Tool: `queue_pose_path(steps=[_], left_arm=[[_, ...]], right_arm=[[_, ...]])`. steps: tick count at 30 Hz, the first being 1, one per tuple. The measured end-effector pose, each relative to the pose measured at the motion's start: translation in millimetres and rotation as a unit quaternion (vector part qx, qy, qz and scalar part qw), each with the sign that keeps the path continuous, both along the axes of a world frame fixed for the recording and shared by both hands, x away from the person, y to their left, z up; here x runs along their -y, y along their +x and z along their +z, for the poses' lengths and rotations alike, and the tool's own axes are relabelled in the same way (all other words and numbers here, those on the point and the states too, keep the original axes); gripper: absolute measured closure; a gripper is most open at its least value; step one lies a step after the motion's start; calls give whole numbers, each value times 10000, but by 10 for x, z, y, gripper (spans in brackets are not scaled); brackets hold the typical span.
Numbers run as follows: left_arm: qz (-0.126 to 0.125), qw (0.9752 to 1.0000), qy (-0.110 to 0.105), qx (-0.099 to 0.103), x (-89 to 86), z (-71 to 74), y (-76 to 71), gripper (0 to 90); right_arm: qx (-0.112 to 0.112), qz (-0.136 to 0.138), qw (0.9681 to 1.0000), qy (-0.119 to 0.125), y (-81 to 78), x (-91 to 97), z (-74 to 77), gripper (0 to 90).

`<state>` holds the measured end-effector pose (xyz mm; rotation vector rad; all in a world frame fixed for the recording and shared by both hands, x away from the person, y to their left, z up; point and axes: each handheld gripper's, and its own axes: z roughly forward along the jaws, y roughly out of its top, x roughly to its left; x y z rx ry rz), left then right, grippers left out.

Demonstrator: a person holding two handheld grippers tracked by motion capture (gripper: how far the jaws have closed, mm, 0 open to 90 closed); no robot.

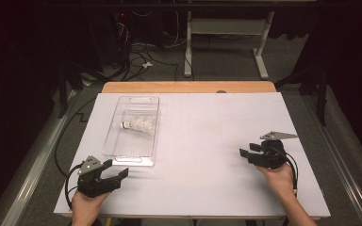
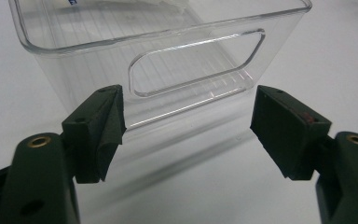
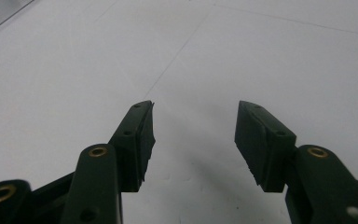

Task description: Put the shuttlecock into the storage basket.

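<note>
The left gripper, black with two jaws, rests low at the near left of the table, its jaws spread wide and bare, aimed at the near handle end of the bin. The right gripper sits at the near right, jaws parted with nothing between them. Both lie on the wide white table top. A clear rectangular plastic bin stands lengthwise on the left half, just beyond the left gripper. Inside it, toward the far end, lies a white feathered shuttlecock on its side.

Bright tabletop, dark blurry surroundings
</note>
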<state>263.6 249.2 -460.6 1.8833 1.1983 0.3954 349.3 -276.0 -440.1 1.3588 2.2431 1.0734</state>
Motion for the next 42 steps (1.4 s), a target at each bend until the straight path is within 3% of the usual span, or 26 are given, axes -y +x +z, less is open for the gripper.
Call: queue_pose_path(steps=[42], left_arm=[[23, 10000, 14, 34, 5, 6, -14, 270]], right_arm=[[248, -155, 9996, 8, -287, 226, -69, 401]])
